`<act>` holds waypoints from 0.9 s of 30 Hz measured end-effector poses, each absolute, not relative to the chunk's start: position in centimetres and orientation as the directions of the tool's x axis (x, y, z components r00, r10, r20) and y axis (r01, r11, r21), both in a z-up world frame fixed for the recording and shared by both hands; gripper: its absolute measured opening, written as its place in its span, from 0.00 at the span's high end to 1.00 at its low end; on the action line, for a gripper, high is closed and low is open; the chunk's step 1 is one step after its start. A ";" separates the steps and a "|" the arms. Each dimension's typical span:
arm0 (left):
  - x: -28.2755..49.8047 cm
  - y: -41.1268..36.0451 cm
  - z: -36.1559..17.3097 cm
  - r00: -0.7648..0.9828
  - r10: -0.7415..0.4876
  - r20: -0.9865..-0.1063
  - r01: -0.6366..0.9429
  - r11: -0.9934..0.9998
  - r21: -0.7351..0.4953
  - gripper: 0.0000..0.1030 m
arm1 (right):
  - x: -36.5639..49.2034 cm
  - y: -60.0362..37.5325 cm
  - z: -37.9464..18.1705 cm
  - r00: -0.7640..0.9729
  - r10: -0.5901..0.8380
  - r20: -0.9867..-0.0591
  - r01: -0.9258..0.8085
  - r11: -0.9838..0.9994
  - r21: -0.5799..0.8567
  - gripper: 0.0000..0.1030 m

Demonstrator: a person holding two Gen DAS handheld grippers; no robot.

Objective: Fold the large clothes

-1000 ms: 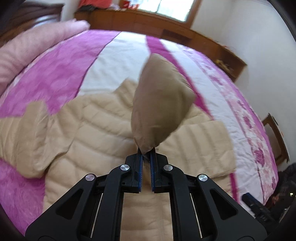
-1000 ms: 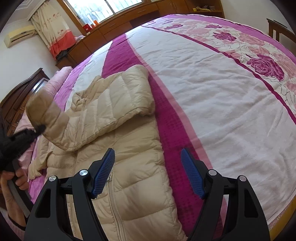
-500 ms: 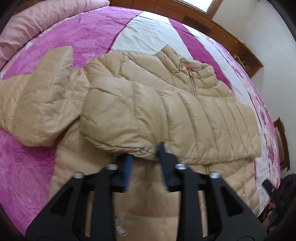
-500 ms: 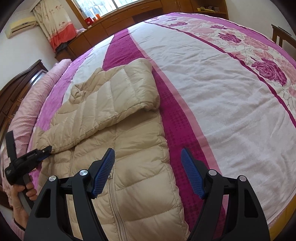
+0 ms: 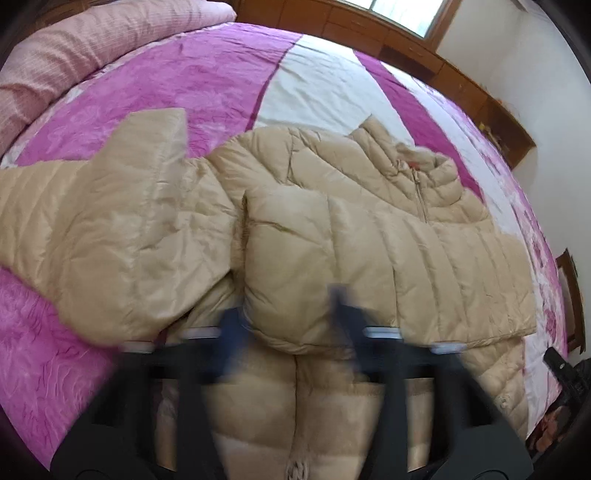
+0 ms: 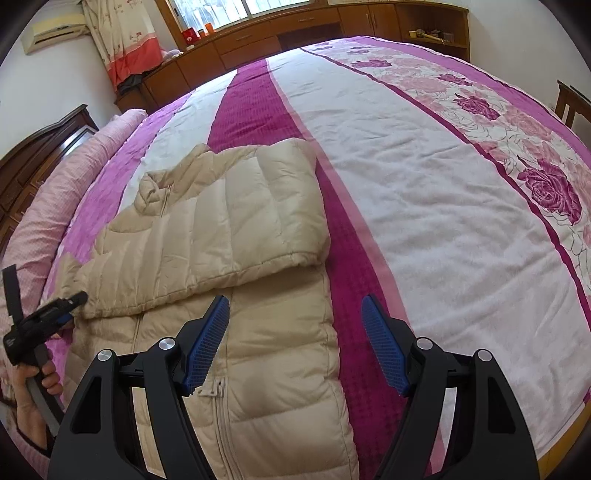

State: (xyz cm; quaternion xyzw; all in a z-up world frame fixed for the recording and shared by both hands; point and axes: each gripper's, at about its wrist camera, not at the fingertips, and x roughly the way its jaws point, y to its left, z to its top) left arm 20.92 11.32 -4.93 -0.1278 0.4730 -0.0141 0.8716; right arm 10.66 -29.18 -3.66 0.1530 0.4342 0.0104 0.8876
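1. One beige jacket (image 6: 229,258) is laid on the bed (image 6: 443,221), a sleeve (image 5: 369,258) folded across its chest.
2. Left gripper (image 5: 291,325): jaws blurred, just closing, apart around the sleeve's cuff, not clamped.
3. Right gripper (image 6: 295,343): spread wide, empty.

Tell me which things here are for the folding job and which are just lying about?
For the job:
beige puffer jacket
left hand-held gripper
right hand-held gripper

Just lying about:
pink pillow
flowered curtain
red items on the windowsill
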 end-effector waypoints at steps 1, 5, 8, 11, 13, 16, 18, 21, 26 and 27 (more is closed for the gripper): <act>21.2 11.0 -4.8 0.556 -0.122 -0.822 -0.086 0.975 -0.203 0.86 | 10.8 -29.1 -3.7 0.622 0.153 -0.768 0.114 0.953 0.282 0.29; 22.4 11.0 -4.2 0.565 -0.019 -0.825 -0.106 0.990 -0.096 0.86 | 12.4 -28.7 -3.8 0.633 0.173 -0.755 0.099 0.949 0.301 0.29; 23.7 11.5 -5.2 0.524 -0.008 -0.852 -0.111 0.991 -0.078 0.85 | 14.0 -28.1 -4.2 0.639 0.183 -0.747 0.091 0.947 0.309 0.29; 24.2 11.7 -6.0 0.512 0.022 -0.859 -0.119 0.992 -0.046 0.82 | 15.8 -27.0 -5.0 0.636 0.173 -0.752 0.069 0.958 0.278 0.29; 24.4 11.9 -6.4 0.508 0.019 -0.861 -0.131 0.990 -0.055 0.79 | 16.8 -26.4 -6.0 0.614 0.166 -0.771 0.065 0.964 0.259 0.29; 24.2 12.1 -6.5 0.514 0.014 -0.858 -0.136 0.989 -0.066 0.76 | 17.9 -26.0 -7.4 0.588 0.159 -0.793 0.062 0.969 0.240 0.29; 23.7 12.2 -6.1 0.521 0.001 -0.854 -0.130 0.988 -0.078 0.71 | 18.0 -26.0 -7.7 0.588 0.154 -0.794 0.054 0.972 0.229 0.29; 22.9 12.4 -5.4 0.528 -0.025 -0.849 -0.123 0.987 -0.105 0.61 | 17.6 -26.2 -7.4 0.592 0.156 -0.791 0.055 0.971 0.232 0.29; 20.6 12.7 -3.4 0.562 -0.023 -0.827 -0.122 0.986 -0.111 0.43 | 16.1 -26.3 -6.0 0.608 0.144 -0.781 0.060 0.972 0.227 0.29; 20.0 12.9 -2.9 0.571 -0.021 -0.821 -0.118 0.987 -0.107 0.43 | 15.5 -26.3 -5.6 0.612 0.147 -0.777 0.059 0.972 0.229 0.29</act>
